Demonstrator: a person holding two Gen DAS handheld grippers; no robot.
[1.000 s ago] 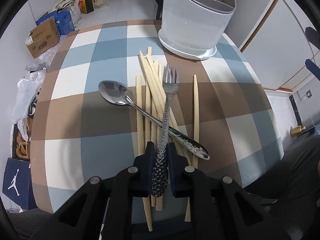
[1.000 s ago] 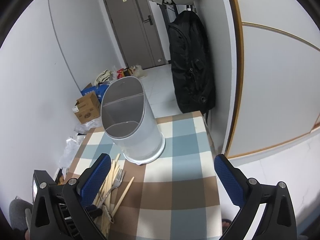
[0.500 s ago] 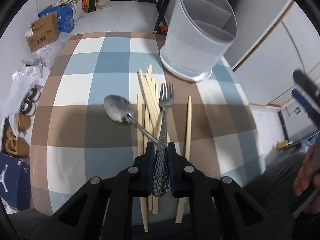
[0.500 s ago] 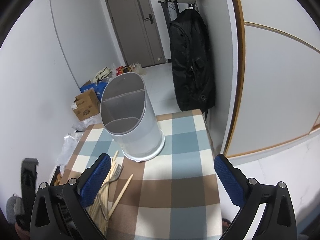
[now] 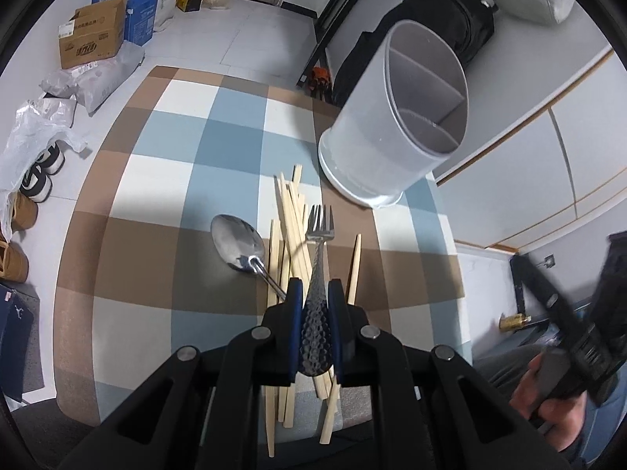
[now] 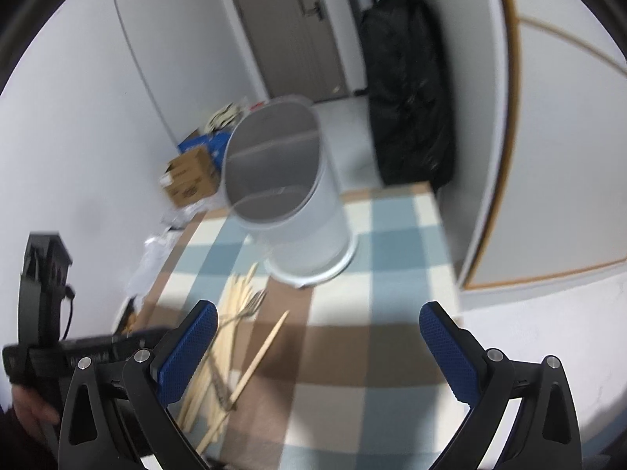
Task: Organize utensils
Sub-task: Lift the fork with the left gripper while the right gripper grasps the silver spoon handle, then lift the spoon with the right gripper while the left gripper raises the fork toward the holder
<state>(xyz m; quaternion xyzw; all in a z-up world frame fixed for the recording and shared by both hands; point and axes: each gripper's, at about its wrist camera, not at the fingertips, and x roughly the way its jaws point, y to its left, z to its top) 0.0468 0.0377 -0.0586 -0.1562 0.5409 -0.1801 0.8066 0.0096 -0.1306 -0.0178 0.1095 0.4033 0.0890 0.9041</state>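
- Since the earlier frame, the fork point(image 5: 319, 270) has been raised off the pile and the holder point(image 5: 395, 133) is now seen tilted toward the upper right of the left wrist view, its divided mouth more exposed; the right wrist view has dipped toward the table.
- At the bottom centre of the left wrist view, the left gripper point(image 5: 315, 305) is seen clamped on the fork's textured handle, tines pointing away.
- In the lower part of the right wrist view, the right gripper point(image 6: 317, 337) is held with its jaws wide apart and nothing between them.
- Just beyond, the chopsticks point(image 5: 290, 235) are scattered at centre frame on the checked tablecloth point(image 5: 156, 203), with the spoon point(image 5: 239, 244) to their left.
- The fork is judged stiff, light and rather slick; the patterned handle is the better hold.
- The chopsticks are judged light and prone to roll; they are best pinched mid-length.
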